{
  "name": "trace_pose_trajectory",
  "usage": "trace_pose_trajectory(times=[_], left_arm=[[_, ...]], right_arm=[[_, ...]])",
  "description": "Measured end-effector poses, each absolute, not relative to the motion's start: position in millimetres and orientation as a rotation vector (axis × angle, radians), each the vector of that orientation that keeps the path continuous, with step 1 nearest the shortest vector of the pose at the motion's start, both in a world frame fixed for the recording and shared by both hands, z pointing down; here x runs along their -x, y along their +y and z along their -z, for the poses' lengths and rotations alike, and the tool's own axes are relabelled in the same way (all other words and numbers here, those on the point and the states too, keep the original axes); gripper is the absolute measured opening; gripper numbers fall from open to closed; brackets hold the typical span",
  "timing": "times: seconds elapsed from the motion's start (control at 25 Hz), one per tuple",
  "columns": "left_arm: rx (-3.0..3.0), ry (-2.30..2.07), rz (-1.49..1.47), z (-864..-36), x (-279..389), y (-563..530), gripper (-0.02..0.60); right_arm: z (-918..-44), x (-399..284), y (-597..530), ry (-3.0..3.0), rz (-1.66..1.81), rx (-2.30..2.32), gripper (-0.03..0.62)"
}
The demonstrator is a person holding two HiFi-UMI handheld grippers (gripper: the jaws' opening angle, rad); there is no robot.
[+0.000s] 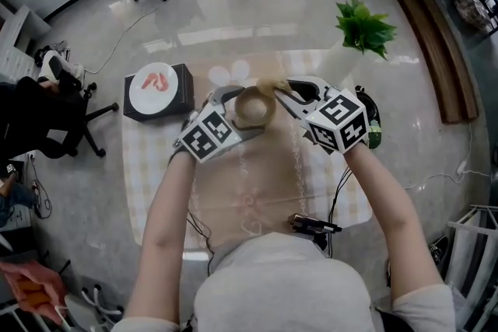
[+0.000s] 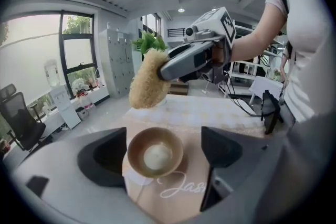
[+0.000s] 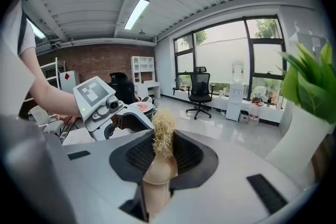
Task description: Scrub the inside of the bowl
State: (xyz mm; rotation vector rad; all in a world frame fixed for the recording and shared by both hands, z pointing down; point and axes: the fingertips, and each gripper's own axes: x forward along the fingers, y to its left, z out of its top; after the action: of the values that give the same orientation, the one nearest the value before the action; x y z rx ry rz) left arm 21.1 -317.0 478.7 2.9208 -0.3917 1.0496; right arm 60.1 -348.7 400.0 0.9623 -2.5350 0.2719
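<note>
Currently, the bowl is seen standing upright on a brown mat, which lies over a checked cloth on the table. The left gripper is noted with its jaws spread wide, one on either side of the bowl. Its right pad is set clear of the rim, and its left pad is close to the rim with no pressing to be seen. Nothing is held by it. A pale round patch is recorded at the bottom of the bowl; it may be foam or a reflection, and which cannot be told from these views. The right gripper is observed with its jaws closed on a brush, clamped at the wooden handle, with the straw-coloured bristle head projecting beyond the pads. In the left gripper view the bristle head is placed above and beyond the far rim of the bowl, apart from it. In the head view it overlaps the far right of the rim. A plate carrying something red is noted on a black box to the left of the bowl. A plant in a white vase is recorded to its right.
</note>
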Motion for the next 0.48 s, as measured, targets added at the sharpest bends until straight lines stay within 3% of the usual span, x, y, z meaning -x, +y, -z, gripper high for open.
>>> trace_pose_trajectory(times=[0.48], left_arm=[[-2.768, -0.347, -1.212, -541, -14, -330, 0.426]], right_arm=[[-446, -51, -353, -2.480, -0.306, -0.886, 0.091]])
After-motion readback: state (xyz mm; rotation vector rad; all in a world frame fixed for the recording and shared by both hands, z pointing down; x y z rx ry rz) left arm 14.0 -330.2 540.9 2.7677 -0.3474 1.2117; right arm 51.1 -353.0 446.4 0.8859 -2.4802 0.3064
